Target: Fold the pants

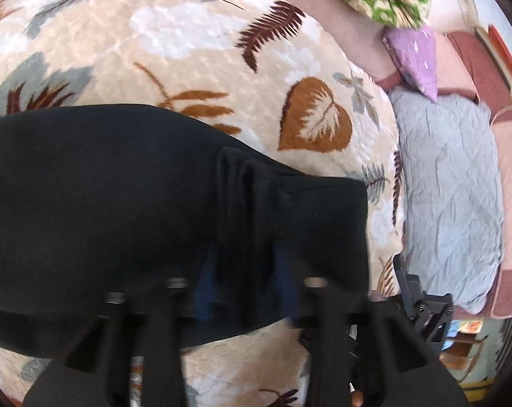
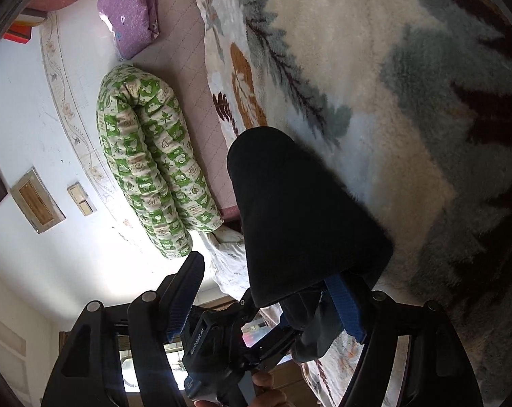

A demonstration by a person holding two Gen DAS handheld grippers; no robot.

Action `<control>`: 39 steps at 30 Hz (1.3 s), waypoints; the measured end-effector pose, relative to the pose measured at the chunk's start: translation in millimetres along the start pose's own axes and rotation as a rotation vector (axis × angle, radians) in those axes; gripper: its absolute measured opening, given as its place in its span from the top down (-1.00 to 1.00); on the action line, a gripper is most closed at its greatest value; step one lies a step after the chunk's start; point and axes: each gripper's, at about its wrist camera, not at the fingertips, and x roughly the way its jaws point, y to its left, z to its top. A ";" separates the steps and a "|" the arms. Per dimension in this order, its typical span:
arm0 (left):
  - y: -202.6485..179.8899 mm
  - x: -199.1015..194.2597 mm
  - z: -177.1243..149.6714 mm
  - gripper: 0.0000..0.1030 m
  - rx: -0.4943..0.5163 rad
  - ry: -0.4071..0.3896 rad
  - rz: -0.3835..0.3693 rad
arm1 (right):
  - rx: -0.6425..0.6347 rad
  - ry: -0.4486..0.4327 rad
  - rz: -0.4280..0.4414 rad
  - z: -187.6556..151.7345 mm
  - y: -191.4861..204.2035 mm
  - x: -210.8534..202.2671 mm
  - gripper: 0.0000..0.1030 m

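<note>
Jaws pinching black pants

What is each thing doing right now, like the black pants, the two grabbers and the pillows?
Black cloth pants: lying on the blanket, one bunched edge pinched.
Left gripper: shut on the pants.
Right gripper: open, fingers wide apart.
Leaf-patterned fleece blanket: spread out.
Green-and-white long pillow: bent double.
Grey quilted pillow: lying flat, wrinkled.

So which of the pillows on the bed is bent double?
The green-and-white patterned pillow, folded into a U near the wall. The purple pillow and the grey quilted pillow both lie flat.
</note>
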 end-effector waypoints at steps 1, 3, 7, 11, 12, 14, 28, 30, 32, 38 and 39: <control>-3.1 0.7 -2.3 0.68 0.003 -0.007 0.009 | -0.004 0.002 0.004 0.0 -0.1 0.4 -0.44; -9.8 -2.8 -5.7 0.71 0.025 -0.022 0.020 | -0.024 0.013 -0.008 -1.8 1.1 2.1 -0.44; -25.4 -14.0 -10.8 0.73 0.078 -0.047 0.052 | -0.092 -0.018 -0.034 -1.7 9.5 -4.1 0.29; -35.3 -11.9 -15.6 0.73 0.141 -0.076 0.143 | -0.209 -0.054 -0.083 0.8 27.5 -18.3 0.50; -34.4 -6.9 -15.7 0.73 0.142 -0.068 0.162 | -0.251 -0.064 -0.103 1.6 32.8 -21.6 0.53; -29.1 4.8 -13.4 0.72 0.122 -0.044 0.184 | -0.349 -0.087 -0.175 3.5 39.9 -25.4 0.59; 14.5 -7.6 -10.6 0.63 -0.010 -0.036 -0.007 | -0.565 -0.068 -0.412 9.7 34.5 -17.4 0.60; 24.5 -26.7 -14.6 0.63 -0.028 -0.066 0.011 | -0.492 -0.027 -0.374 8.3 38.1 -29.9 0.40; 33.8 -43.7 -19.5 0.63 -0.055 -0.104 0.020 | -0.478 -0.009 -0.340 0.5 48.3 -48.2 0.22; 13.5 -49.4 -27.6 0.63 -0.071 -0.098 -0.077 | -0.690 -0.091 -0.294 -16.3 107.5 -67.2 -0.20; 6.0 -45.5 -26.2 0.63 -0.057 -0.095 -0.072 | -0.717 -0.074 -0.303 -15.8 112.6 -57.4 -0.20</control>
